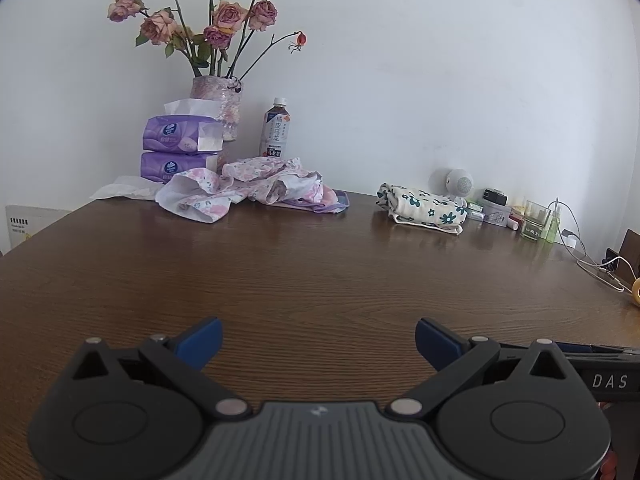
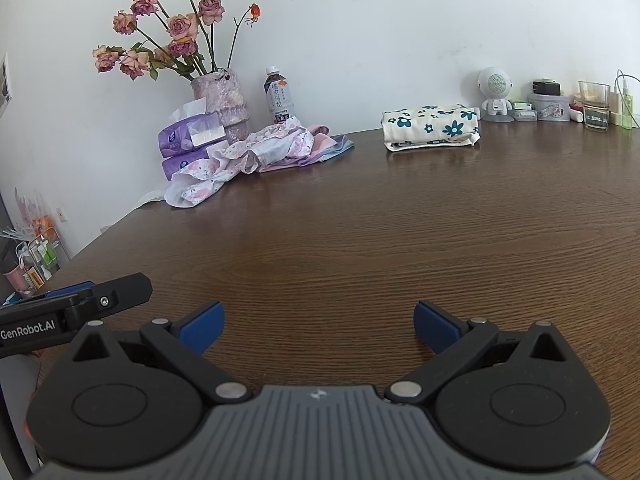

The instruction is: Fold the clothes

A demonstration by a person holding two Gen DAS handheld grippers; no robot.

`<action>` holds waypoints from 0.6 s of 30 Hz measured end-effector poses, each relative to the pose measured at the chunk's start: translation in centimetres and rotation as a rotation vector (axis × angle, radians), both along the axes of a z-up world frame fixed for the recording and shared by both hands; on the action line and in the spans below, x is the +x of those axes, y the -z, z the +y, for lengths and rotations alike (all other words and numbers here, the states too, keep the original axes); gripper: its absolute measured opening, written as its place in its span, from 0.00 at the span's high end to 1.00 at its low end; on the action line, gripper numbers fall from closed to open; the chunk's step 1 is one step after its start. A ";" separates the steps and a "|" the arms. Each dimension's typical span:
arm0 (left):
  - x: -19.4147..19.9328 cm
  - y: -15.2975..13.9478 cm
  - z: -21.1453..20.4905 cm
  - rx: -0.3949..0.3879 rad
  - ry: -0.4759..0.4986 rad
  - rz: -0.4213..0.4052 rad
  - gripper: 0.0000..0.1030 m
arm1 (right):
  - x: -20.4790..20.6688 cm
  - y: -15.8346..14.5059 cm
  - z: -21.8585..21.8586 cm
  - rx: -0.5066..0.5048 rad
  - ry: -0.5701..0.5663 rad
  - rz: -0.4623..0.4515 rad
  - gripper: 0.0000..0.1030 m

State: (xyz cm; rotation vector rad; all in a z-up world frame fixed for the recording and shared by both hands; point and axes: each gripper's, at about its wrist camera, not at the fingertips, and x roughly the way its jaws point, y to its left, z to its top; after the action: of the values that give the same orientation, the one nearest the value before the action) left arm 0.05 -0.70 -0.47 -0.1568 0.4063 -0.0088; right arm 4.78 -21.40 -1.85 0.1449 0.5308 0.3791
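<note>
Left gripper (image 1: 318, 340) hovering over bare table (image 1: 320, 272), blue fingers (image 1: 202, 340) spread wide, gripping nothing. Right gripper (image 2: 318, 326) doing same just beside it, fingers (image 2: 204, 326) wide, nothing between. Crumpled floral clothes (image 1: 248, 190) lying at table's far left edge, well apart from both grippers, touching tissue packs (image 1: 180, 148). Folded flower-print cloth (image 2: 430, 126) sitting far right, near wall. Vase (image 1: 218, 100) and bottle (image 1: 274, 128) standing behind clothes.
</note>
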 end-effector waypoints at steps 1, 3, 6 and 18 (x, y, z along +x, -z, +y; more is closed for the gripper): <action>0.0 0.0 0.0 0.000 0.000 -0.001 0.00 | 0.0 0.0 0.0 0.000 0.000 0.000 0.00; -0.1 0.0 0.0 0.000 0.001 -0.002 0.00 | 0.0 0.0 0.0 0.001 0.001 0.000 0.00; -0.1 0.1 0.0 -0.001 0.002 -0.004 0.00 | 0.0 0.1 0.0 0.002 0.002 -0.001 0.00; -0.2 0.0 0.1 0.000 0.003 -0.006 0.00 | 0.0 0.1 0.0 0.003 0.003 -0.004 0.00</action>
State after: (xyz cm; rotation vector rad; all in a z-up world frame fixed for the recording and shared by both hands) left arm -0.12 -0.62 -0.46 -0.1566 0.4008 -0.0125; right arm 4.78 -21.38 -1.95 0.1480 0.5263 0.3776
